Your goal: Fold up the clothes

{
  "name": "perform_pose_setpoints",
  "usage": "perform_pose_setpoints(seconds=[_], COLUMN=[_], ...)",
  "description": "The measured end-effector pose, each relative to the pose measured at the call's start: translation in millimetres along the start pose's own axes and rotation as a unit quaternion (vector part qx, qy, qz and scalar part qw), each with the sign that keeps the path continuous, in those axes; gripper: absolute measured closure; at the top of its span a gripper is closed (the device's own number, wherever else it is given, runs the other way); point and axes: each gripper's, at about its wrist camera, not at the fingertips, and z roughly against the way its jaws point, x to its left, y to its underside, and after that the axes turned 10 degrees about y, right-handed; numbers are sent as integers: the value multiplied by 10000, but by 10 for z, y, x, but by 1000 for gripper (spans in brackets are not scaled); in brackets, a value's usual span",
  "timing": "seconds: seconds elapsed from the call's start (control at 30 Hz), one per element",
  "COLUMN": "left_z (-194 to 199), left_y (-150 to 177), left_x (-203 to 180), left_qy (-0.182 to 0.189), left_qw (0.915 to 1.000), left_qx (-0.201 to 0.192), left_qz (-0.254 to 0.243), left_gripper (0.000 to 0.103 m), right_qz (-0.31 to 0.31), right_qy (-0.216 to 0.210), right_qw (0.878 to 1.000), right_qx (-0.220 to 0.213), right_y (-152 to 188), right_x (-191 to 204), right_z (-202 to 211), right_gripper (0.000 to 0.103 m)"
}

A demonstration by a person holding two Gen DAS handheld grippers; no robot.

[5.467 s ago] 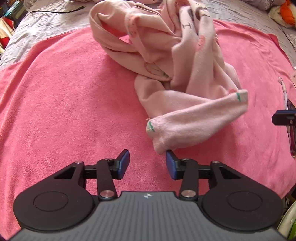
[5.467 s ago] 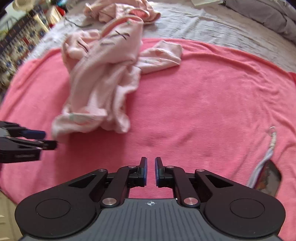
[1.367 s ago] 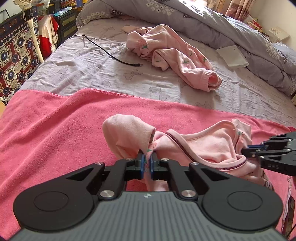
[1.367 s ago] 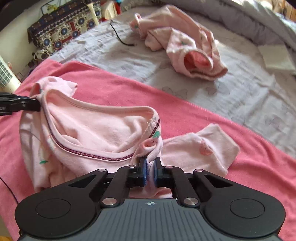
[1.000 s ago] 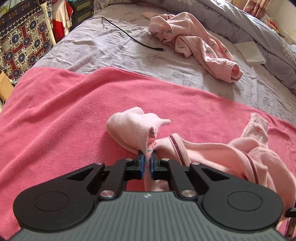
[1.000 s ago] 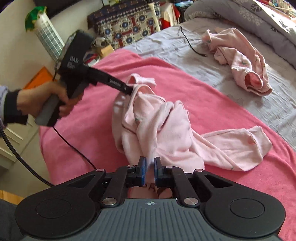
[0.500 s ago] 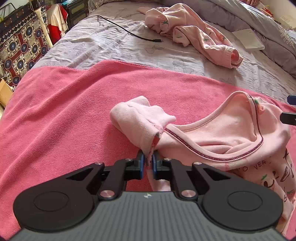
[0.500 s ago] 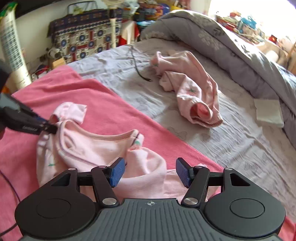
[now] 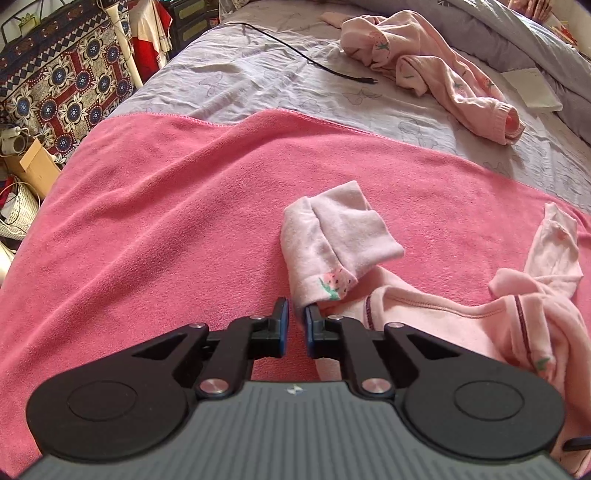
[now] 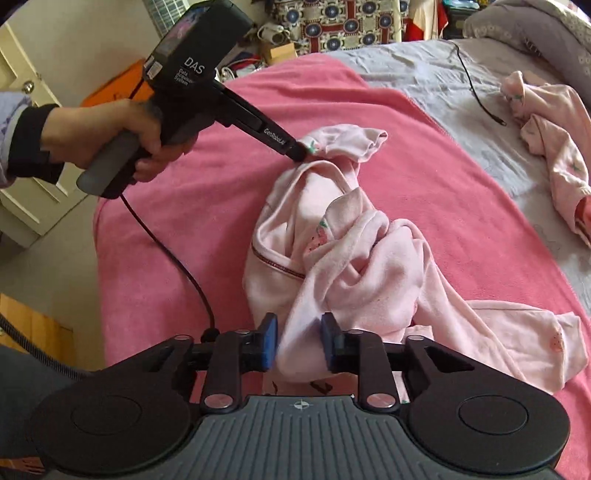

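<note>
A large coral-pink terry towel (image 9: 155, 221) covers the near part of the bed. Beyond its far hem lies a pale lilac bedsheet printed with faint butterflies (image 9: 258, 77), and a thin black cable (image 9: 303, 55) trails across it, ending in a small plug. To the far right a flat white pad (image 9: 532, 88) rests against a grey quilted duvet (image 9: 498, 26). Off the bed's left edge stand a red-and-navy patterned fabric case (image 9: 62, 85) and a brown cardboard box (image 9: 37, 162).

The pink top (image 9: 461, 325) runs off the left-wrist view's right edge.
</note>
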Motion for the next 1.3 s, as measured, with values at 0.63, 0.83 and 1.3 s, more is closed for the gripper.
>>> perform_pose_setpoints(seconds=[0.63,0.83,1.3], left_z=[-188,-58,-251], left_y=[192,76,-643], left_x=[-227,-350,-1416], left_qy=[452,555,2029], left_qw=[9970,9953,9583], left_qx=[534,380,138], left_qz=[-318,-698,-2008], left_gripper=[91,91,42], right_qz=[-3145,-3213,-2205], right_qy=[2960,3358,3153], right_qw=[9015,8713,9171], right_qx=[288,1578,1040], right_y=[394,1157,1245], right_x=[-873,-803,-975], right_z=[351,381,189], right_gripper=[91,82,50])
